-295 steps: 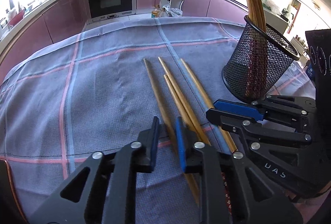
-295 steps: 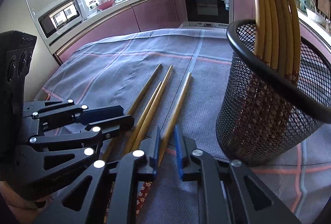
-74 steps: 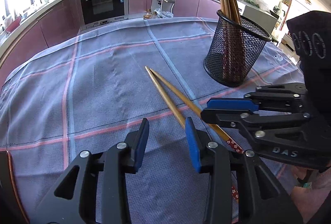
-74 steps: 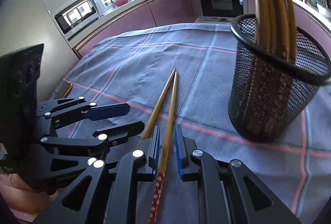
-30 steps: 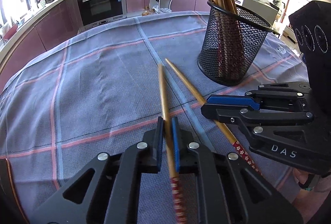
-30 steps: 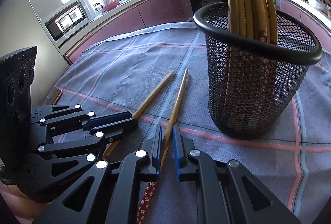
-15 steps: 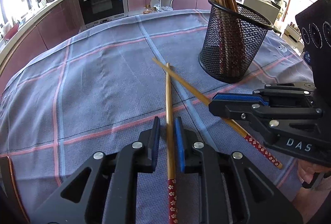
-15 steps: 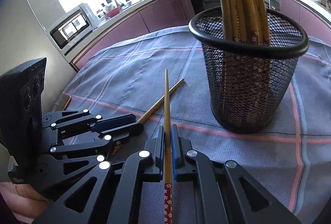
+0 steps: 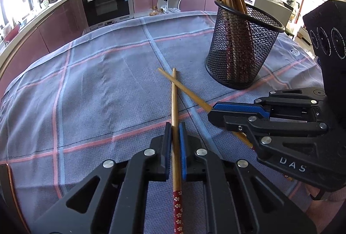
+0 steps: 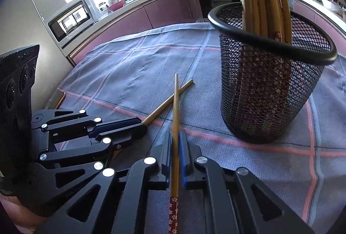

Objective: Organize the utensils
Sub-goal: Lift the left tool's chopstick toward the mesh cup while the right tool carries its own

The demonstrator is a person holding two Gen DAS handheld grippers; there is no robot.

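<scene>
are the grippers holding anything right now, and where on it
Yes, one chopstick each. The left gripper clamps its chopstick on the bare wood just above the red patterned end; the right gripper grips its chopstick likewise.

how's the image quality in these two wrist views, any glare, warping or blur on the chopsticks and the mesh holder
Left wrist view: fisheye bends the counter line; the window at upper left is blown out; the chopstick in the left gripper looks sharp, as does the mesh holder. Right wrist view: the window washes out white; the holder's rim bulges large and warped; the chopstick in the right gripper stays crisp.
</scene>
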